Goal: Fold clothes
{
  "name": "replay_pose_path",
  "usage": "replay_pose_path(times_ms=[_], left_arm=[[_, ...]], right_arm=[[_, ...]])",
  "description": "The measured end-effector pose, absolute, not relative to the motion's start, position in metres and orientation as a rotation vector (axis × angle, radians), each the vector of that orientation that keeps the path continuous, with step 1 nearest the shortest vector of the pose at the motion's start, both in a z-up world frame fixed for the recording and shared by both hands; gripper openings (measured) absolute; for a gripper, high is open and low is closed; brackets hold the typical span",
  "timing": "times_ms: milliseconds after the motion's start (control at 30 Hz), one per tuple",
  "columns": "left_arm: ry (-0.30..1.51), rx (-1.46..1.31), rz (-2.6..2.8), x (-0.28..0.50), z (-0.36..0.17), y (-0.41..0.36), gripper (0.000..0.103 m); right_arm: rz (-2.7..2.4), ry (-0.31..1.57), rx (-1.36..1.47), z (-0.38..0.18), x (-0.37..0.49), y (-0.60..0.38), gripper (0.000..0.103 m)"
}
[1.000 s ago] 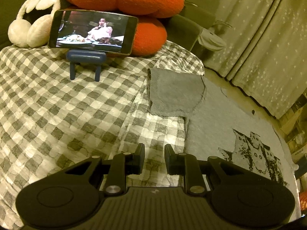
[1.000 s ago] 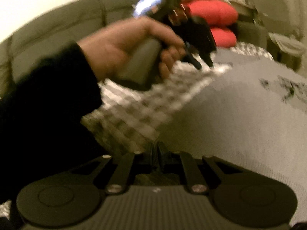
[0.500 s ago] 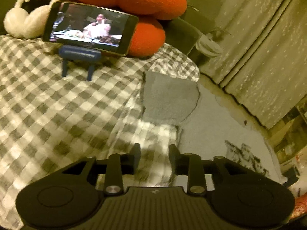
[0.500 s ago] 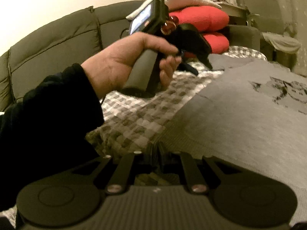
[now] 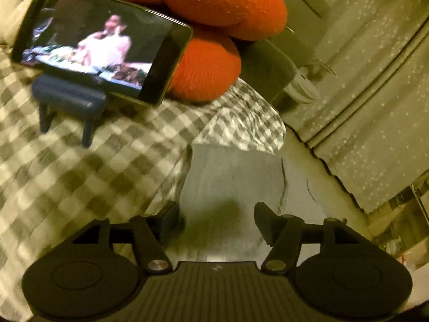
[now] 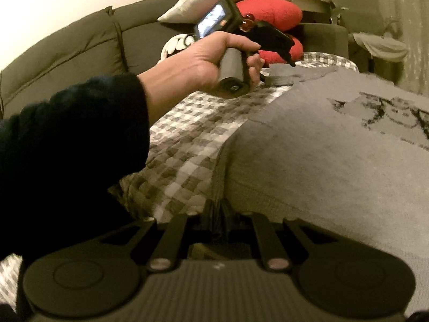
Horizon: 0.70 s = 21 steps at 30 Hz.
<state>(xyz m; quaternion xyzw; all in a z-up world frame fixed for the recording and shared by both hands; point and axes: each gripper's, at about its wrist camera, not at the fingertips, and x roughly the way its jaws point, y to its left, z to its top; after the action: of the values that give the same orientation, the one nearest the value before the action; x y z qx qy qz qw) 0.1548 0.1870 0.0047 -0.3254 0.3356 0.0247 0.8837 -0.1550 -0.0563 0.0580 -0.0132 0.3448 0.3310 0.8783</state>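
Nearest in the right wrist view, the right gripper (image 6: 217, 216) has its black ribbed fingers pressed together on the ribbed hem corner of the grey sweater (image 6: 321, 161), a soft fine-knit garment lying flat on the checked blanket (image 6: 187, 145). The sweater's front carries a dark, sketchy animal print (image 6: 380, 110). The blanket under the sweater is a crinkled grey-and-white weave with small squares.

Beyond the hem, a hand (image 6: 203, 61) in a dark fuzzy sleeve (image 6: 75, 139) grips the round handle of the left gripper (image 5: 216, 216). Its jaws stand wide apart, holding nothing, poised over the sweater's sleeve (image 5: 233, 177), which lies as a flat, blunt rectangle out from the sweater's body, its end against a rumpled fold of the blanket.

Past the sweater's sleeve, a phone (image 5: 99, 53) with a lit screen leans in a small blue stand (image 5: 67, 102) on the blanket. Behind the phone sit plump orange-red cushions (image 5: 214, 8) of nubbly cloth, against a dark sofa back (image 6: 67, 51).
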Motion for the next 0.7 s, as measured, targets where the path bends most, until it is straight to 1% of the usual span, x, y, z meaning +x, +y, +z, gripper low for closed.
replay_pose_path(times_ms=[100, 200, 267, 300, 333, 367, 400, 533, 700], left_arm=[[0.679, -0.699, 0.067, 0.173, 0.000, 0.191, 0.064], [0.666, -0.680, 0.061, 0.186, -0.001, 0.188, 0.062], [0.659, -0.652, 0.063, 0.192, 0.001, 0.186, 0.055], [0.653, -0.648, 0.065, 0.193, 0.001, 0.185, 0.040], [0.651, -0.653, 0.065, 0.193, 0.001, 0.186, 0.019], [0.653, -0.666, 0.063, 0.193, 0.000, 0.186, 0.009], [0.657, -0.682, 0.060, 0.194, -0.002, 0.186, 0.005], [0.620, -0.683, 0.073, 0.191, 0.000, 0.182, 0.004], [0.565, -0.659, 0.104, 0.189, 0.009, 0.177, 0.004]], right_arm=[[0.695, 0.720, -0.034, 0.060, -0.155, -0.057, 0.008], [0.703, 0.728, -0.030, 0.060, -0.154, -0.059, 0.008], [0.703, 0.729, -0.042, 0.062, -0.154, -0.060, 0.008], [0.704, 0.729, -0.049, 0.063, -0.155, -0.060, 0.008], [0.704, 0.728, -0.056, 0.065, -0.155, -0.060, 0.008], [0.712, 0.724, -0.046, 0.067, -0.155, -0.062, 0.008], [0.723, 0.719, -0.031, 0.069, -0.155, -0.063, 0.008], [0.736, 0.705, 0.042, 0.072, -0.156, -0.074, 0.008], [0.715, 0.731, 0.079, 0.066, -0.158, -0.080, 0.008]])
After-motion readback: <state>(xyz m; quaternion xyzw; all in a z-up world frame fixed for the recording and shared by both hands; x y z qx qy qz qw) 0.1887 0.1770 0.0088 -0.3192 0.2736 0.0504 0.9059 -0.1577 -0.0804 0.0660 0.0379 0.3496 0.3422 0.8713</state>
